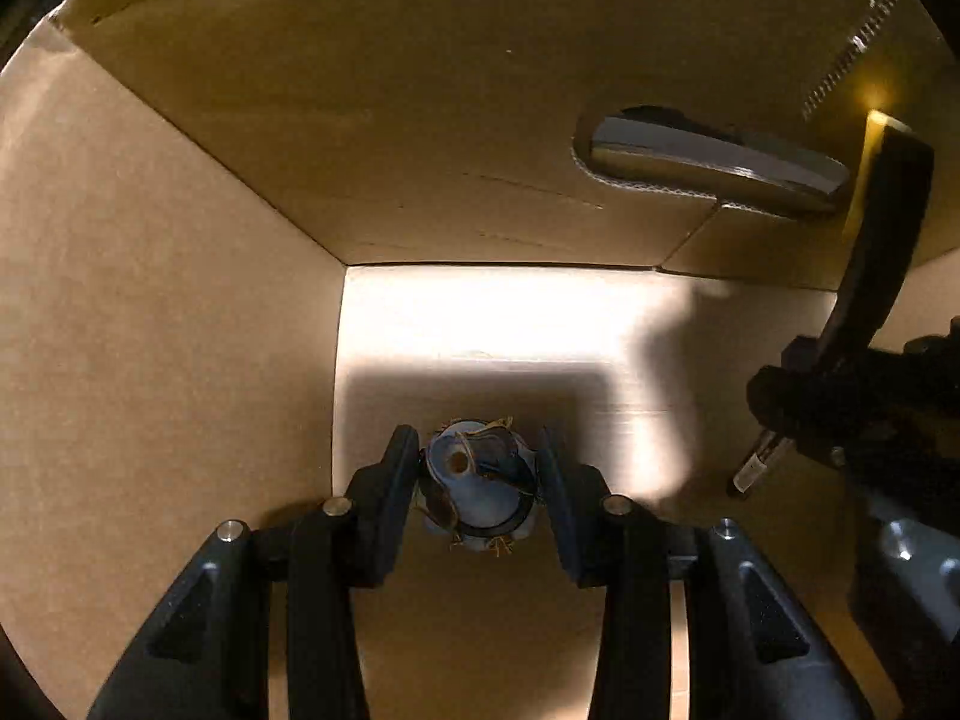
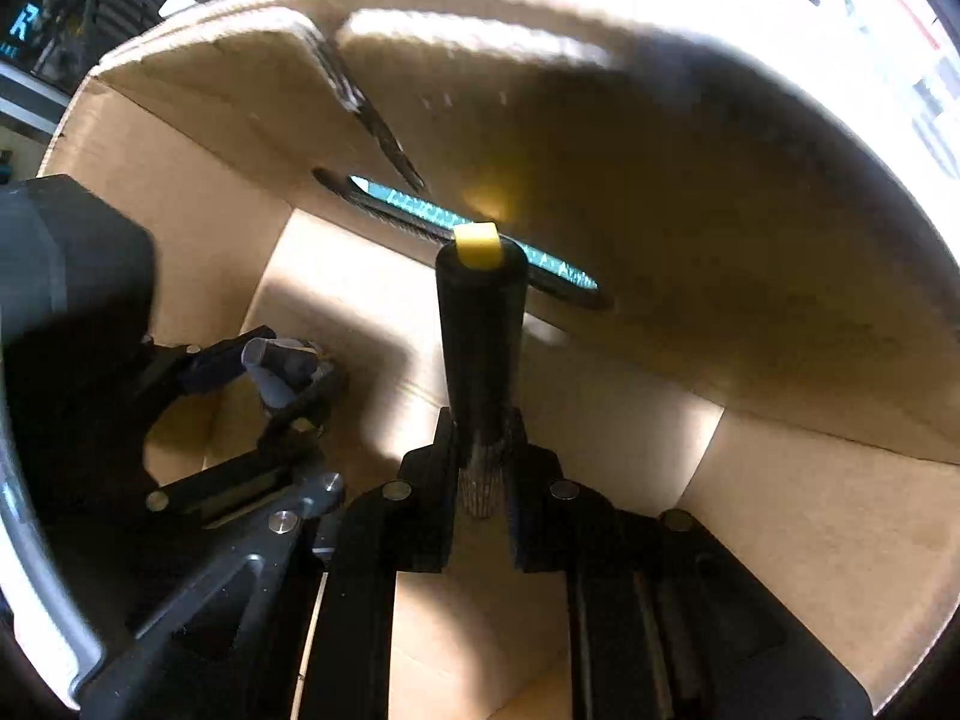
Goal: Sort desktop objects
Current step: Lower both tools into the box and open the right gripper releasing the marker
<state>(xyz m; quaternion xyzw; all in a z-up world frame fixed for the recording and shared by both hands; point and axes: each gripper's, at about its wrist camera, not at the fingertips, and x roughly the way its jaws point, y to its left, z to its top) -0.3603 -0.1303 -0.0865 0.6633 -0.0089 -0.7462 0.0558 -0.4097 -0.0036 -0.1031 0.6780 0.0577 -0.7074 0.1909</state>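
Both grippers reach down into an open cardboard box [image 1: 180, 312], whose brown walls fill each view and whose floor is half in sun, half in shadow. The right gripper [image 2: 483, 450] is clamped on a black tool [image 2: 480, 336] with a yellow end cap, gripped near its ribbed metal end and pointing toward the box's hand-hole [image 1: 714, 162]. The left gripper [image 1: 477, 474] holds a small blue-grey object [image 1: 474, 480] between its fingers just above the floor; the fingers sit tight against both sides, so it looks gripped. The step in hand appears to be depositing: both items are inside the box and low enough to let go. The next move likely calls for parting each pair of fingers and lifting straight out without the two grippers, which are near each other, knocking together. What the small object is stays hard to tell, its shape lost in shadow, and whether it touches the floor cannot be judged. The box's outside and the desktop are out of view.
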